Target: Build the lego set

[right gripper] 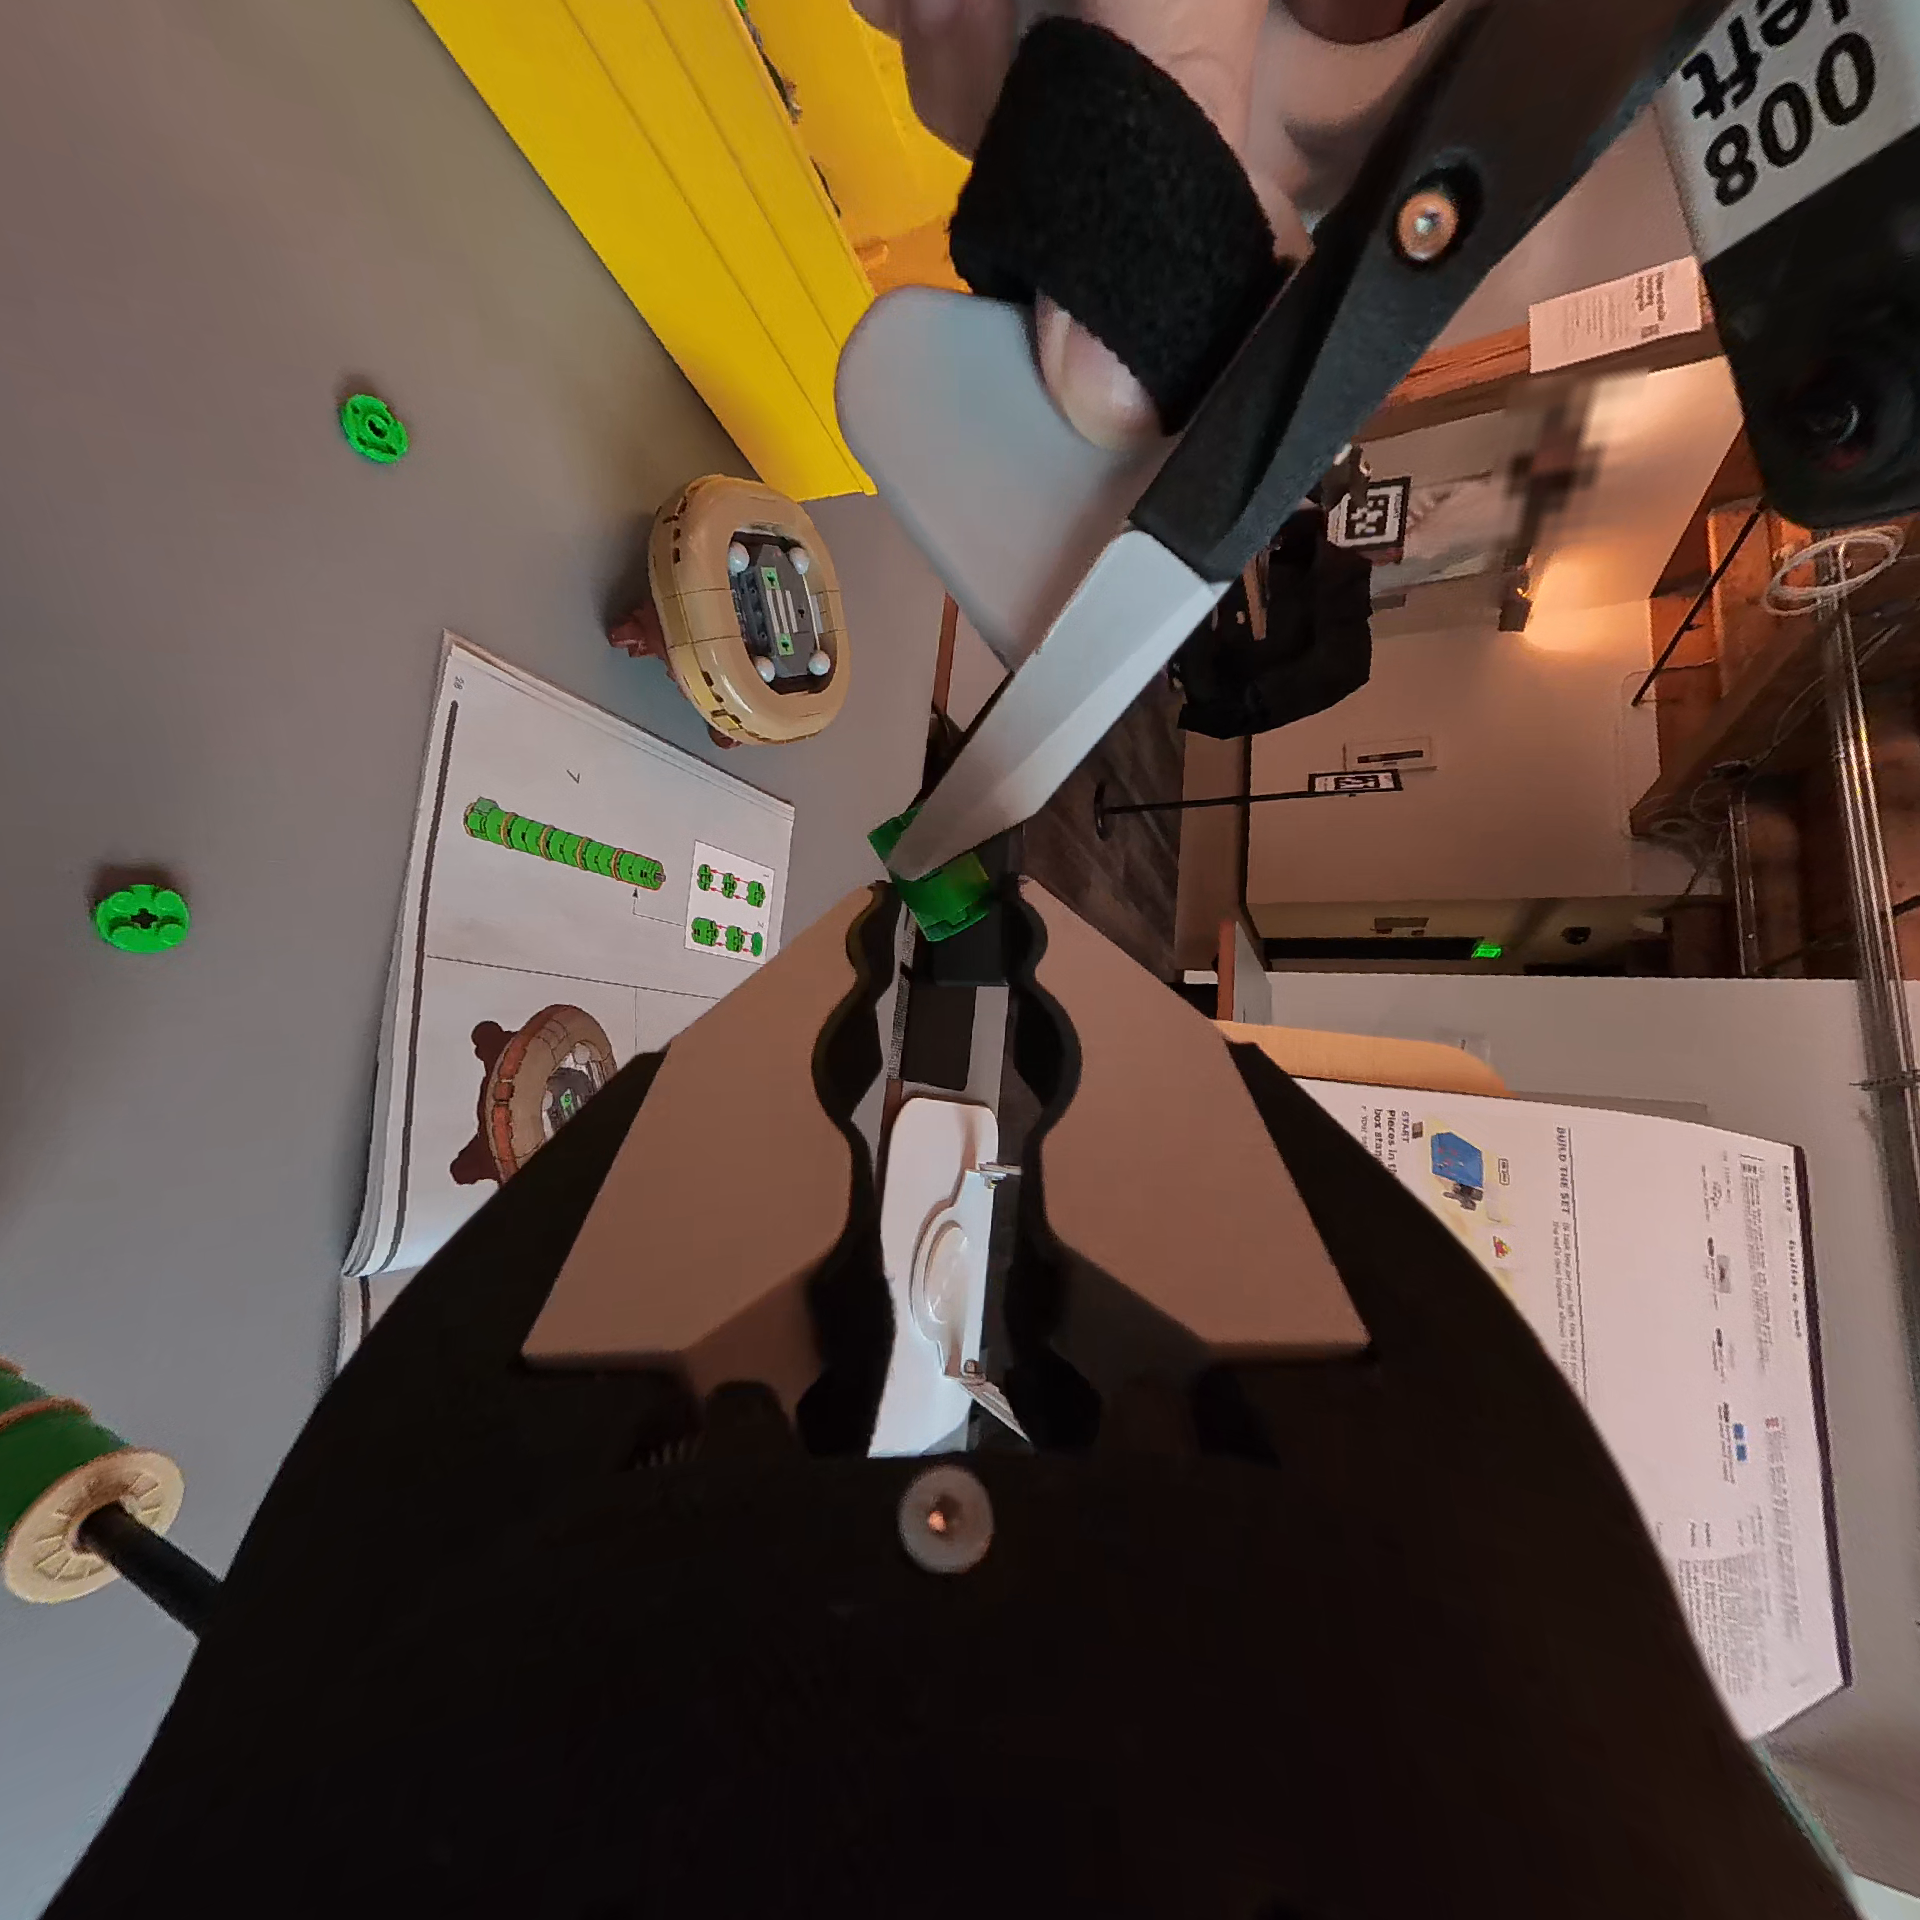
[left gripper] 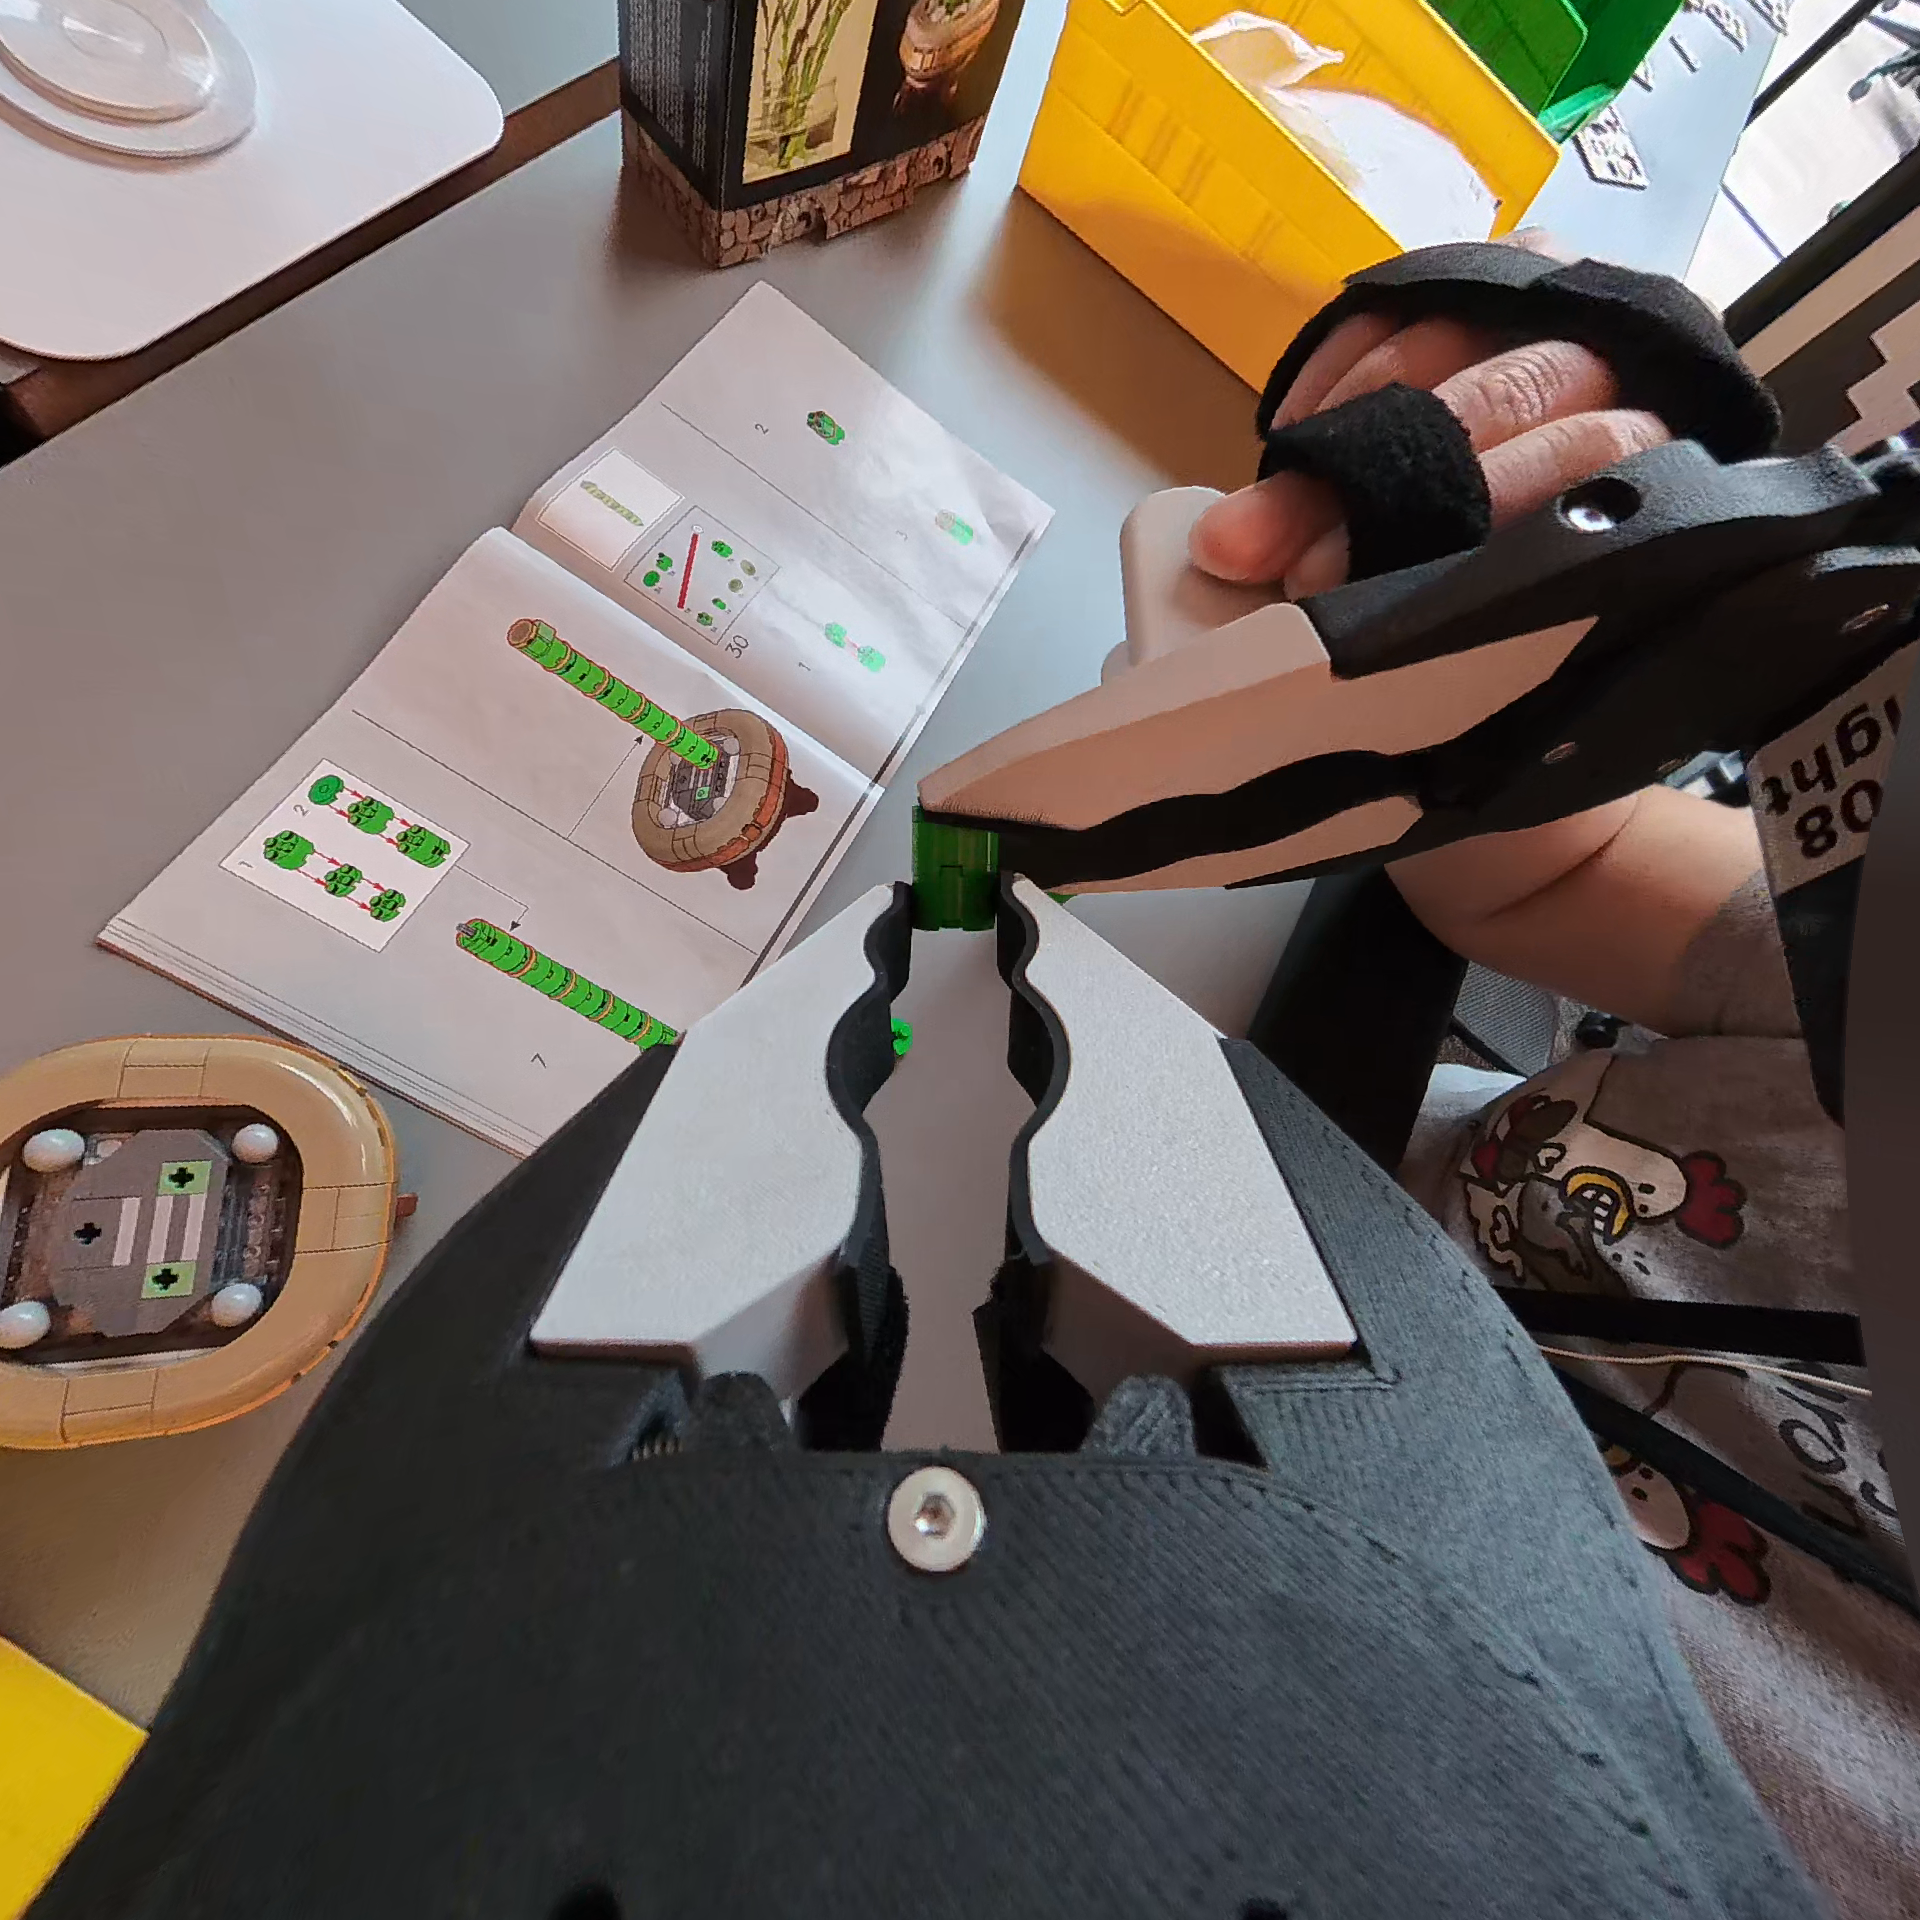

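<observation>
A short stack of green round lego pieces point(left gripper: 951, 868) is held above the grey table between both grippers. My left gripper point(left gripper: 954, 899) is shut on its lower part. My right gripper point(left gripper: 961, 821) comes in from the right and is shut on its upper part. In the right wrist view the green stack point(right gripper: 940, 902) sits between my right gripper's tips point(right gripper: 951, 906), with the left gripper point(right gripper: 914, 857) pinching it from above. A tan oval pot base point(left gripper: 156, 1236) point(right gripper: 753, 613) stands on the table. A green stalk on a black axle point(right gripper: 62, 1486) lies at the lower left.
An open instruction booklet point(left gripper: 582, 748) point(right gripper: 520, 935) lies on the table. Two loose green round pieces point(right gripper: 372, 426) point(right gripper: 140, 916) lie beyond it. A yellow bin point(left gripper: 1247, 166), the set's box point(left gripper: 800, 114) and a white tray point(left gripper: 208, 177) stand at the back. Less than 4 cm separates the two grippers' tips. Both grippers' tips are roughly 20 cm from the tan oval pot base point(left gripper: 156, 1236). It turns up in the right wrist view point(right gripper: 780, 609) as well.
</observation>
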A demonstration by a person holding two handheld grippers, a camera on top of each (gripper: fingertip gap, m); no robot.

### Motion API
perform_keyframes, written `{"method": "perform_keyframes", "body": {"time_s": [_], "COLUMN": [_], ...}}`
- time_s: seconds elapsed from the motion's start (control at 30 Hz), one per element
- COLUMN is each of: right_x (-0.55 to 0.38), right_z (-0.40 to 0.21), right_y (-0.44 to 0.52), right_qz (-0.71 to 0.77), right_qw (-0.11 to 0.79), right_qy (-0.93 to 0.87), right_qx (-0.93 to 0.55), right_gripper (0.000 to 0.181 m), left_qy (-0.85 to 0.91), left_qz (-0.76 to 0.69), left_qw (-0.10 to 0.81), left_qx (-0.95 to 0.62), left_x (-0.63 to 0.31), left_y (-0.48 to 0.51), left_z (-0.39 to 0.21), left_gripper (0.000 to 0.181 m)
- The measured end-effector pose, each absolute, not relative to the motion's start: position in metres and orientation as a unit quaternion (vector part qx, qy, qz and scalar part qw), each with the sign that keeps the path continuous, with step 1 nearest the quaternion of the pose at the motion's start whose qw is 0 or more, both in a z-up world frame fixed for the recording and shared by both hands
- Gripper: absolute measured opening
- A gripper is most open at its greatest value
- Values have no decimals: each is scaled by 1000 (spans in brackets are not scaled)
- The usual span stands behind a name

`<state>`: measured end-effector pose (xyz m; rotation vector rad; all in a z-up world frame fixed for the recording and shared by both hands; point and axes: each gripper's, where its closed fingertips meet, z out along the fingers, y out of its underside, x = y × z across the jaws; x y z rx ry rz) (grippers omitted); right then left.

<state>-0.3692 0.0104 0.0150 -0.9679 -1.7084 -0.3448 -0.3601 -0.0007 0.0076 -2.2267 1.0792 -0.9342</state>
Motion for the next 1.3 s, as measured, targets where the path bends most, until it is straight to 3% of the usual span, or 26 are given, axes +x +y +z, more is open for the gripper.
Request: {"method": "perform_keyframes", "body": {"time_s": [0.73, 1.0, 1.3], "right_x": [-364, -362, -365], "right_z": [26, 25, 16], "right_y": [16, 18, 18], "right_qz": [-164, -155, -161], "right_qw": [556, 555, 542], "right_qy": [-699, -697, -707], "right_qx": [-418, -427, -424], "right_gripper": [16, 16, 26], "left_qy": [380, 389, 390], "left_qz": [-348, -347, -332], "left_qw": [271, 274, 263], "left_qx": [-813, -808, -818], "left_x": [-363, -360, -358], "left_y": [7, 6, 8], "left_z": [16, 17, 8], "left_gripper": [22, 14, 13]}}
